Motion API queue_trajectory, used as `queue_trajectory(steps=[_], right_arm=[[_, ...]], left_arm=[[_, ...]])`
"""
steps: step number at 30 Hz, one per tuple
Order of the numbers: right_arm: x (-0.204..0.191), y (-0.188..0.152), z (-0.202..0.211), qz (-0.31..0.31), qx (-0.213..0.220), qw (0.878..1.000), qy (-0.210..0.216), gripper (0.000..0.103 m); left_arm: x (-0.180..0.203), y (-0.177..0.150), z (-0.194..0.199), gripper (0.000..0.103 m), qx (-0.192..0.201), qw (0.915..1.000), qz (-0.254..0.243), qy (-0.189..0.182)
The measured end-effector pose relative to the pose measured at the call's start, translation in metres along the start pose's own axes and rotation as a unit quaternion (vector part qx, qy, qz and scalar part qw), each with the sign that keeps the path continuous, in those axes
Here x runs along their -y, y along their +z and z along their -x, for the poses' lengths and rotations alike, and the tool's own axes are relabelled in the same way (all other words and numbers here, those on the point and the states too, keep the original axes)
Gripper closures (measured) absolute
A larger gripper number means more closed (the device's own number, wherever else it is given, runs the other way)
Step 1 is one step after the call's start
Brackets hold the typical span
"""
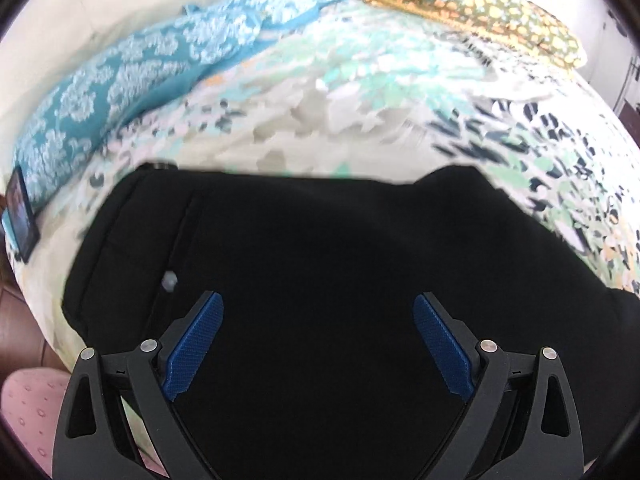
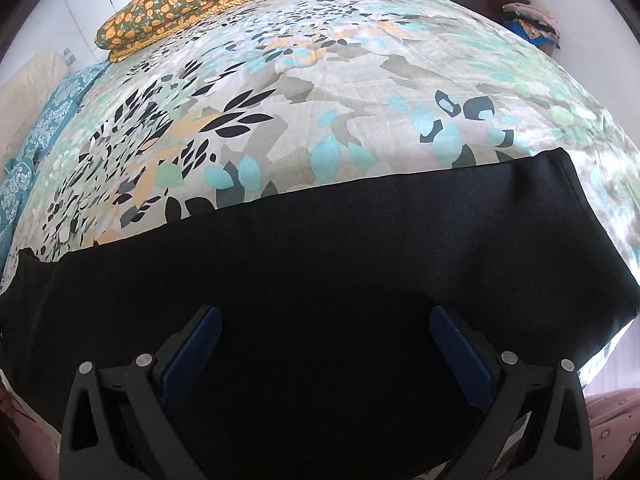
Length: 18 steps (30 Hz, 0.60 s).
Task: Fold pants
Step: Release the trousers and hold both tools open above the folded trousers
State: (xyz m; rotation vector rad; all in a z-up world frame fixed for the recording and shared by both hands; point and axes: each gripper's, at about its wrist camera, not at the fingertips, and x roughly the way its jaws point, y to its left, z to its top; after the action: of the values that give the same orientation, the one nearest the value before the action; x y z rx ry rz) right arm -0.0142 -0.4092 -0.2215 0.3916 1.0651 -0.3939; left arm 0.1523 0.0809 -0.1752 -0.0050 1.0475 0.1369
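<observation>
Pants (image 1: pixel 312 264), black, lie flat on the bed (image 2: pixel 320 112) near its front edge, spread sideways across the floral cover. From my left cam I see the waistband end w/ a seam line and a small pale button (image 1: pixel 169 280) on the L side of the cloth; far edge runs roughly straight, w/ a raised bump toward the R. From my right cam the leg end shows, hem (image 2: pixel 592 232) squared off at the R, cloth smooth w/ a few soft creases.

Left gripper (image 1: pixel 318 312) hangs over the pants, fingers (image 1: pixel 196 344) wide apart, nothing clamped btwn them. Right gripper (image 2: pixel 326 320) same: fingers (image 2: pixel 460 356) spread wide above the dark cloth, nothing held. Can't tell if the tips touch the fabric.

No containers in view. Other stuff on the bed: orange-flower pillow (image 2: pixel 200 4) at the head, teal patterned pillow (image 1: pixel 132 72) along the L edge. Dark phone-like screen (image 1: pixel 22 216) stands at the bed's L edge. Stack of folded clothes (image 2: pixel 528 20) sits far R by the wall.
</observation>
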Motion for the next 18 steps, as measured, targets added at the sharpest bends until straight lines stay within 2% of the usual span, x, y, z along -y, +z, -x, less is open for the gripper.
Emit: queue_trajectory(steps=[2, 3, 7, 18], right_arm=[[0.0, 0.0, 0.0, 0.0, 0.002, 1.0, -0.001, 0.0], [-0.001, -0.001, 0.0, 0.001, 0.002, 1.0, -0.004, 0.0], [-0.004, -0.001, -0.001, 0.003, 0.004, 1.0, -0.013, 0.0], [-0.005, -0.002, -0.001, 0.008, 0.006, 1.0, -0.018, 0.0]], left_arm=[[-0.004, -0.004, -0.016, 0.006, -0.039, 0.9991, 0.012, -0.007], [-0.004, -0.005, -0.018, 0.006, -0.042, 0.999, 0.012, -0.005], [0.004, -0.007, -0.02, 0.001, -0.037, 0.9993, -0.007, 0.005], [0.006, -0.012, -0.022, 0.0, -0.029, 0.9994, -0.014, 0.012]])
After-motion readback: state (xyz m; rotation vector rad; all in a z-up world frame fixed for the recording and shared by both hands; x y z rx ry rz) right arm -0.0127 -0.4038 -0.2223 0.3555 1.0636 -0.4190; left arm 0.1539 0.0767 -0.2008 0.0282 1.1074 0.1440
